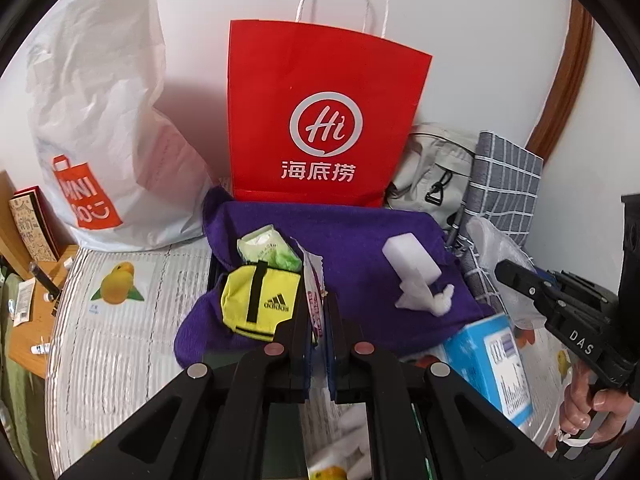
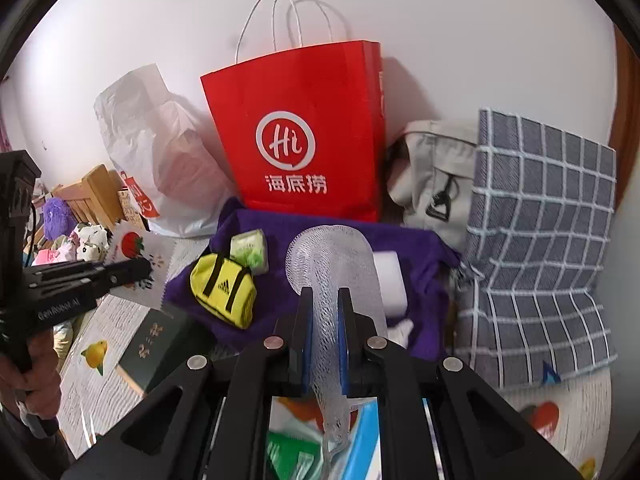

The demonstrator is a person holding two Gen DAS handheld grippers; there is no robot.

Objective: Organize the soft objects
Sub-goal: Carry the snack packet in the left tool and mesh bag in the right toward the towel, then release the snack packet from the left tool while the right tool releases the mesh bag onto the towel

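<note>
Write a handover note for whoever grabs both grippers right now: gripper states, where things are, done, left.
Left gripper: shut on a thin flat packet.
Right gripper: shut on white foam netting.
On the purple cloth, in front of the red paper bag: yellow pouch, green tissue pack, white sponge block.
Done: both items picked up.
Left: place both; where they belong I can't tell, perhaps the cloth pile.

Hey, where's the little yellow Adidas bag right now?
The yellow Adidas bag lies on the purple cloth, left of centre in both wrist views, just in front of the green tissue pack and below the red paper bag.
</note>
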